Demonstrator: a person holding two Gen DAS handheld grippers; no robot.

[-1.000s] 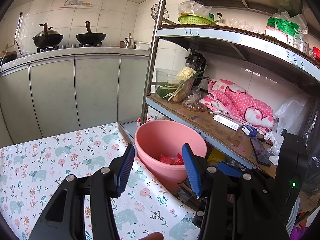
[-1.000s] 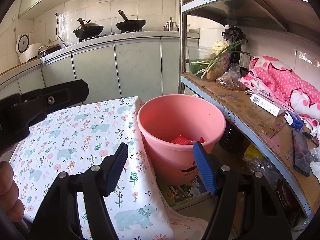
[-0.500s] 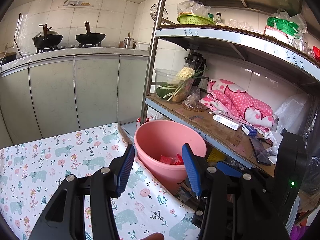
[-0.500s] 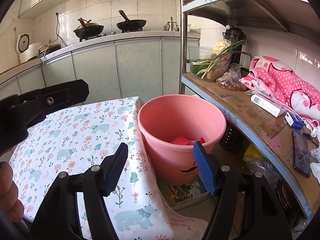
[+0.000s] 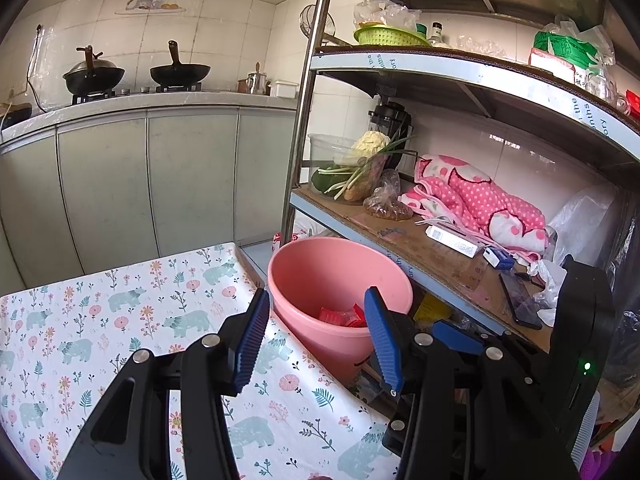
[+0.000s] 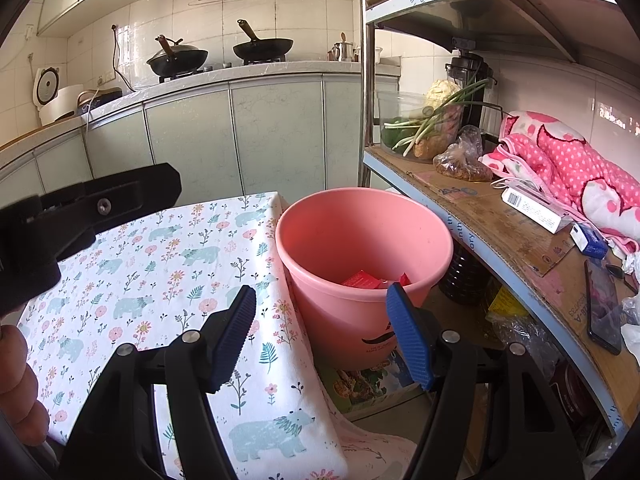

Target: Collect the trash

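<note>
A pink bucket point(image 5: 340, 276) point(image 6: 364, 240) stands on the floor between the table and the shelf. Red wrappers point(image 5: 340, 316) point(image 6: 364, 280) lie at its bottom. My left gripper point(image 5: 316, 336) is open and empty, held above the table edge just short of the bucket. My right gripper point(image 6: 320, 336) is open and empty, in front of the bucket at the table's right edge. The left gripper's black body point(image 6: 80, 208) shows at the left of the right wrist view.
The table has a floral bear-print cloth point(image 5: 120, 312) point(image 6: 160, 272). A metal shelf point(image 5: 440, 248) point(image 6: 500, 224) on the right holds vegetables, a pink polka-dot cloth, boxes and a phone. Grey cabinets point(image 5: 160, 180) with woks on the counter stand behind.
</note>
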